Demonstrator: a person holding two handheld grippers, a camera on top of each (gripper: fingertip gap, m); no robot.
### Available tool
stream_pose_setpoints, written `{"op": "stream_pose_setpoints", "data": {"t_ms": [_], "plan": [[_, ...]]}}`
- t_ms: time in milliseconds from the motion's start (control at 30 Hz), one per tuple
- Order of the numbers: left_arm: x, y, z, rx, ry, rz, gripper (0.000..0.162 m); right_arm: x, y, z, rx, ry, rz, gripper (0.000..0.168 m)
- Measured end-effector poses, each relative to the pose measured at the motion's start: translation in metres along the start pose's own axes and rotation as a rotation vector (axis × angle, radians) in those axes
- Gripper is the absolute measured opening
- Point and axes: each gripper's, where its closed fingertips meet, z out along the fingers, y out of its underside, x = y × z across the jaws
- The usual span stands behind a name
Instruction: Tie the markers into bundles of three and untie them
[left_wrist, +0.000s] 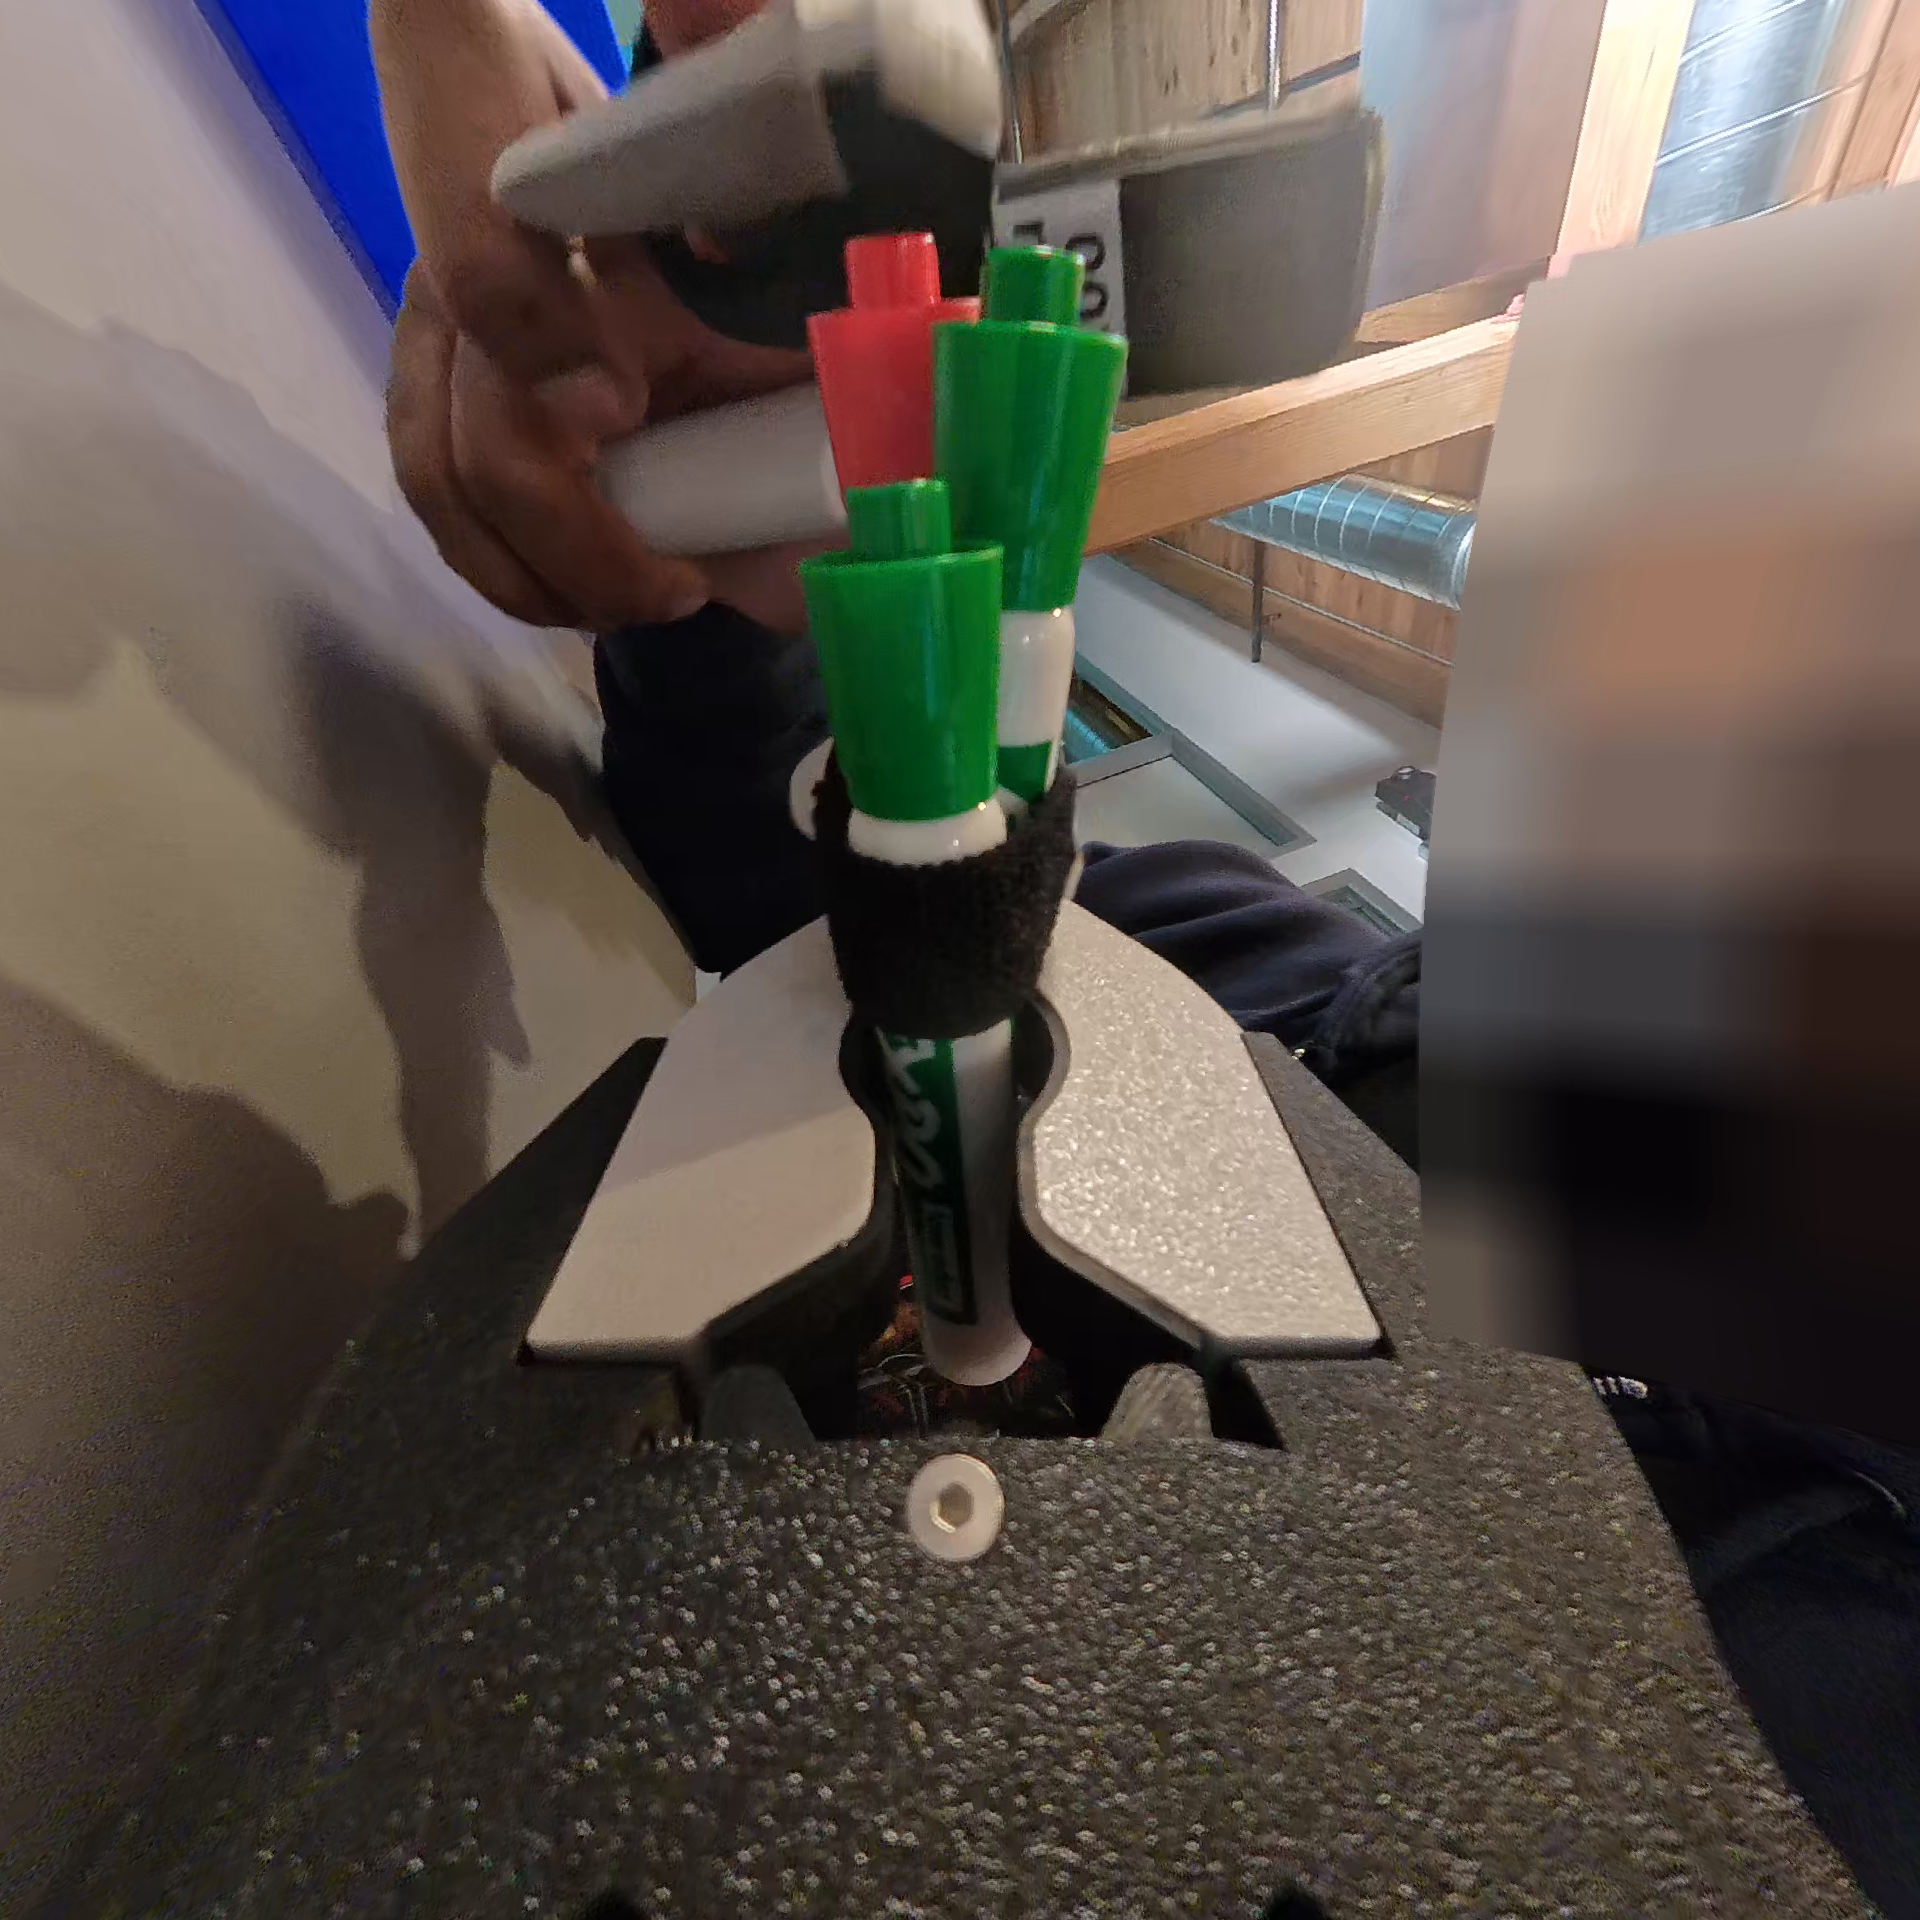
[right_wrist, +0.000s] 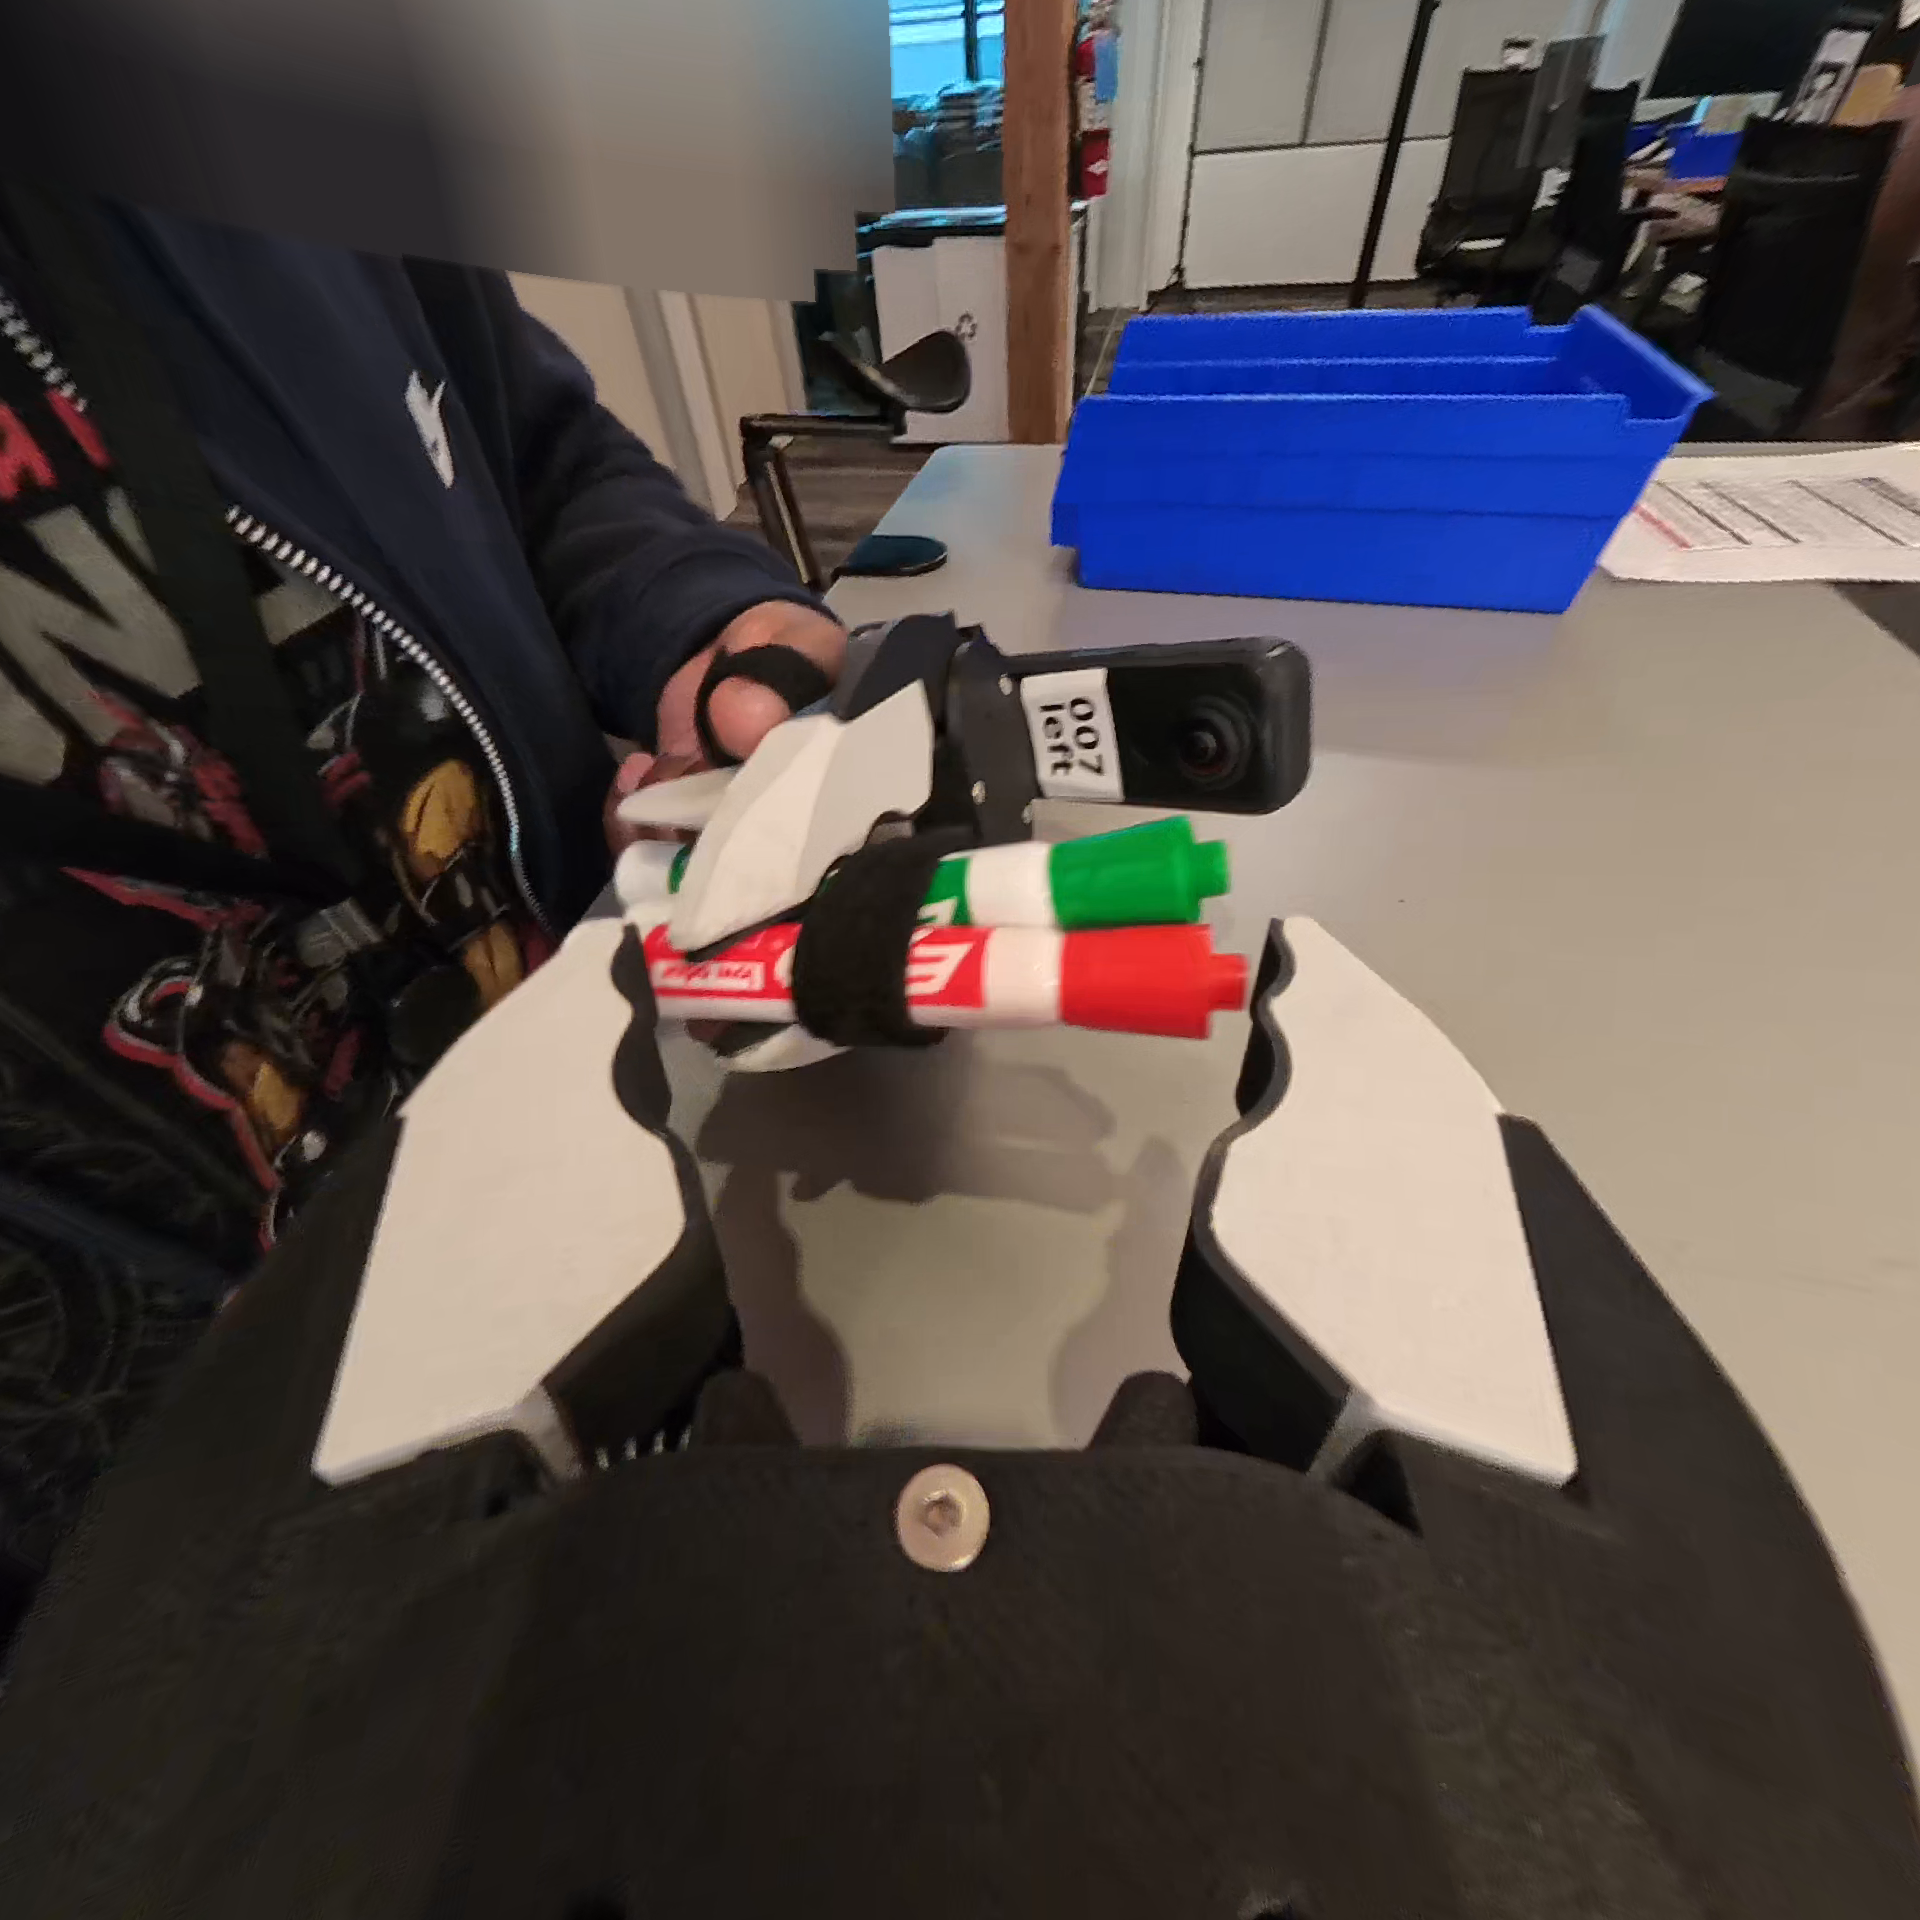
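Observation:
A bundle of three markers, two green (left_wrist: 904, 675) and one red (left_wrist: 883, 384), is bound by a black strap (left_wrist: 940, 925). My left gripper (left_wrist: 940, 997) is shut on the bundle below the strap, with the caps pointing away from it. In the right wrist view the bundle (right_wrist: 1091, 977) lies level above the grey table (right_wrist: 1455, 935), held by the left gripper (right_wrist: 774, 935). My right gripper (right_wrist: 951, 951) is open wide and empty, its fingertips on either side of the bundle without touching it. It also shows in the left wrist view (left_wrist: 748, 135), beyond the caps.
Stacked blue bins (right_wrist: 1351, 488) stand at the back of the table, with a printed sheet (right_wrist: 1787, 520) to their right. The person's torso in a dark jacket (right_wrist: 312, 571) is close on the left. A stool (right_wrist: 914, 374) stands beyond the table edge.

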Motion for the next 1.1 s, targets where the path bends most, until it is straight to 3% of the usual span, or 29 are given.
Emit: {"op": "stream_pose_setpoints", "data": {"t_ms": [67, 533, 833, 1100], "plan": [[0.001, 0.001, -0.001, 0.004, 0.008, -0.01, 0.02, -0.005, 0.003, 0.004, -0.016, 0.004, -0.017, 0.115], [-0.005, 0.002, -0.001, 0.086, -0.017, 0.004, 0.02, -0.002, 0.006, 0.007, -0.035, 0.157, -0.042, 0.109], [-0.007, -0.052, -0.034, 0.47, -0.062, 0.124, 0.019, 0.007, 0.0, 0.005, 0.013, 0.485, -0.15, 0.113], [0.0, -0.048, -0.03, 0.488, 0.018, 0.151, 0.019, 0.006, 0.01, 0.031, -0.072, 0.68, -0.253, 0.111]]}}
